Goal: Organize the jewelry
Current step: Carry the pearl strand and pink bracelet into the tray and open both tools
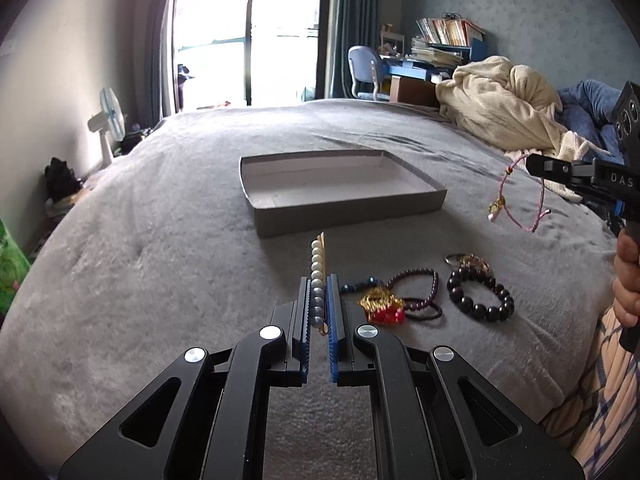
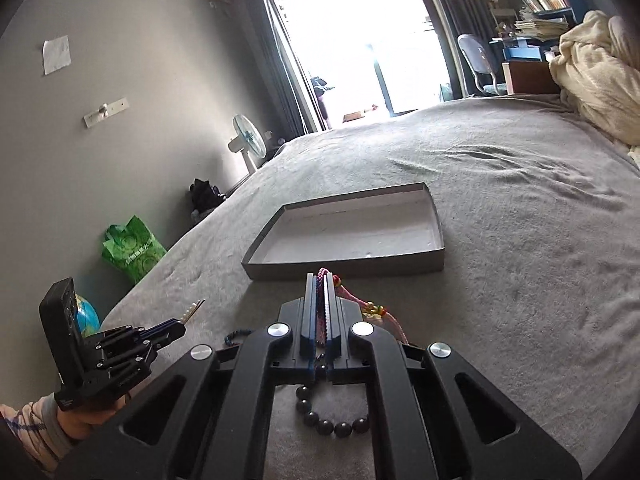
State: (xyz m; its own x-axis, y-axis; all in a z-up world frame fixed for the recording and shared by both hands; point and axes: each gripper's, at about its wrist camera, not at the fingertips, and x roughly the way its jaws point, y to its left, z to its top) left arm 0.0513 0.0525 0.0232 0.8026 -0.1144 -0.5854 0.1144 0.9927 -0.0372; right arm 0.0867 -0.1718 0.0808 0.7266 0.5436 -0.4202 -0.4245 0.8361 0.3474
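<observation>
My left gripper (image 1: 319, 280) is shut on a pearl hair clip (image 1: 317, 264), whose row of white pearls sticks out forward between the blue pads. My right gripper (image 2: 320, 280) is shut on a pink cord bracelet (image 1: 516, 196), which dangles in the air at the right with a small gold charm. An empty grey shallow box (image 1: 344, 216) lies open on the grey bed ahead of both grippers. Below on the blanket lie a dark bead bracelet (image 1: 480, 294), a purple bead bracelet (image 1: 416, 280), a red and gold ornament (image 1: 382, 308) and a blue bead string (image 1: 354, 285).
A cream blanket heap (image 1: 500, 100) and blue bedding lie at the bed's far right. A fan (image 1: 110, 120) and a green bag (image 2: 132, 250) stand on the floor to the left. A person's hand (image 1: 626, 280) holds the right gripper's handle.
</observation>
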